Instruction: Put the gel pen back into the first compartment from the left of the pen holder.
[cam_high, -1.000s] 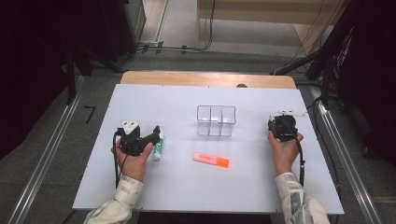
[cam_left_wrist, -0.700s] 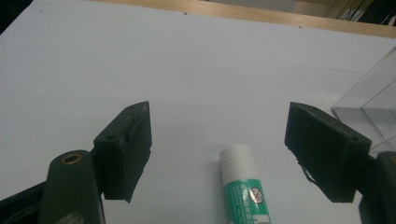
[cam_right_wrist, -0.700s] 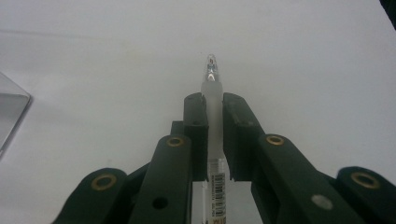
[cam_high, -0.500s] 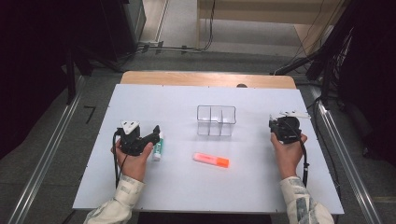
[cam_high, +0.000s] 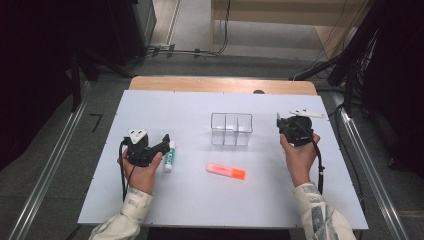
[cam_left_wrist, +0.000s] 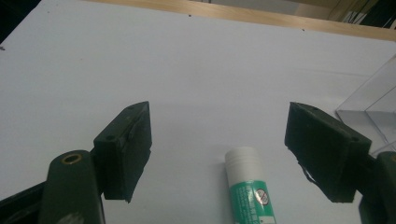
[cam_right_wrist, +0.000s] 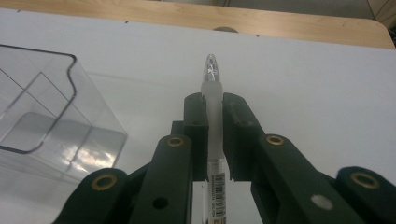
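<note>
**A:** What have you got on the right?

**B:** My right gripper (cam_right_wrist: 214, 135) has its jaws clamped on a slim white pen with a clear cap (cam_right_wrist: 213, 100). The capped tip pokes out past the jaws, the barcode end runs back toward my hand. In the high view that gripper (cam_high: 280, 121) sits up off the white table (cam_high: 200, 200), to the right of the clear plastic three-compartment organiser (cam_high: 231, 129).

**A:** And the left?

**B:** My left gripper (cam_left_wrist: 219, 149) has its jaws wide apart, gripping nothing. A white glue stick with a green label (cam_left_wrist: 247, 186) lies flat on the table between them, closer to the right-hand jaw in that view but touching neither, white cap pointing away from me. From above, the glue stick (cam_high: 170, 156) lies just right of the left gripper (cam_high: 167, 141).

**A:** Anything else out there?

**B:** An orange highlighter marker (cam_high: 226, 171) lies on the table in front of the organiser, apart from both grippers. The organiser's corner (cam_right_wrist: 70, 60) shows at my right gripper's left, compartments bare.
</note>
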